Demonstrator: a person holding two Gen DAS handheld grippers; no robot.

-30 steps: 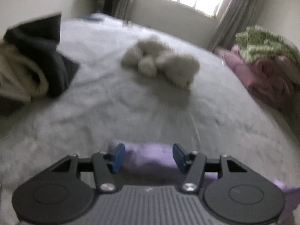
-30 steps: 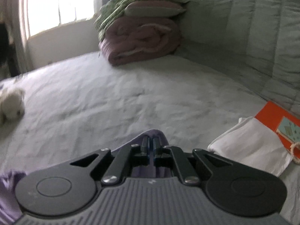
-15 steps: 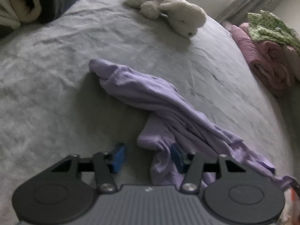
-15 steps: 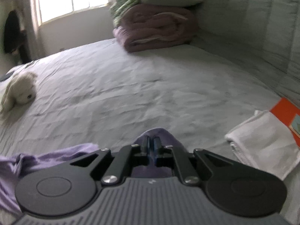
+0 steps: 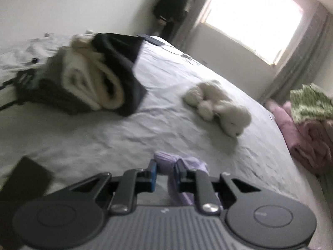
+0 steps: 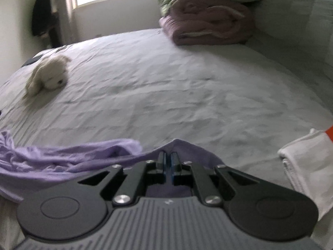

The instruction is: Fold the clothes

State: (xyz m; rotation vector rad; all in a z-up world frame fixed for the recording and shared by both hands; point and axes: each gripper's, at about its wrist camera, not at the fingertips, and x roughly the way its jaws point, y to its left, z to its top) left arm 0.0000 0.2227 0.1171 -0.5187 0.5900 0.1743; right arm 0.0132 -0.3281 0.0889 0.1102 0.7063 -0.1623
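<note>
gripping a bunched edge of the crumpled lilac cotton garment [image 5: 183, 162], the left gripper [image 5: 165, 171] had just been closing, and its blue-padded fingers [image 5: 153, 174] now pinched a wad of that cloth between them, likely so one end could be lifted and drawn out. in that left wrist view the garment sat at the near edge of the pale grey bed sheet [image 5: 166, 125]; a cream plush toy [image 5: 218, 108] lay farther off to the right, a heap of dark and cream clothes [image 5: 93, 83] far left, both well apart from the work.

in the right wrist view the right gripper [image 6: 168, 164] was pressed together on another part of the same lilac garment [image 6: 62, 160], which trailed leftward in loose wrinkles. holding two separate points probably served to stretch it flat before folding. a folded white cloth [image 6: 306, 166] rested near right, apart from it.
</note>
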